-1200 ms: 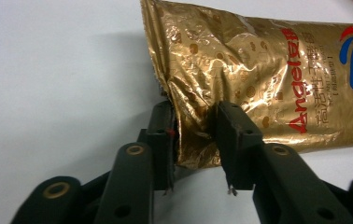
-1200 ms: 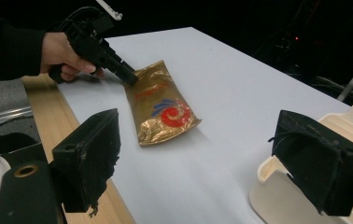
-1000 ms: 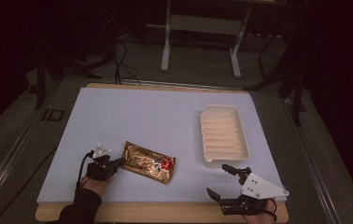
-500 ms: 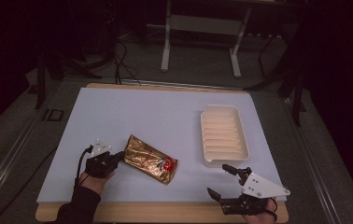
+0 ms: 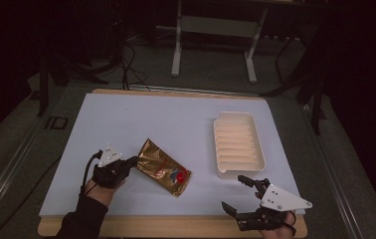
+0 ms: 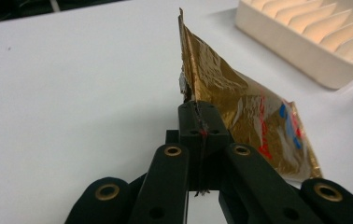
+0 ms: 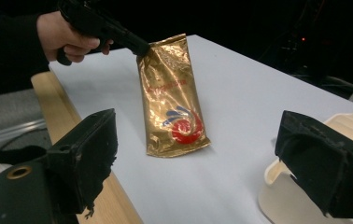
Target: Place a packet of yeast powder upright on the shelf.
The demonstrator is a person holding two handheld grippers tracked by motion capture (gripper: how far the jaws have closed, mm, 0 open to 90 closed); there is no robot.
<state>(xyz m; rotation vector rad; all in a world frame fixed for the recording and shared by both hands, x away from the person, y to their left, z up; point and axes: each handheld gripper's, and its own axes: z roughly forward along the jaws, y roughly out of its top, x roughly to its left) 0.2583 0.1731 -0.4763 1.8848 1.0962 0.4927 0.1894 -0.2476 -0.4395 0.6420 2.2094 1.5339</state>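
The left gripper [image 5: 132, 162] is clamped on the gold pouch [image 5: 163, 167] edge, one end raised — the right gripper [image 5: 240, 194] waits wide apart, the white tray [image 5: 238, 144] not yet filled.

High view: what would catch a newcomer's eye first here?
The shiny gold pouch with a red swirl, near the white table's front edge, one end pinched and lifted by the left tongs. To its right sits a ribbed cream tray, and the right tongs wait open by the front right corner.
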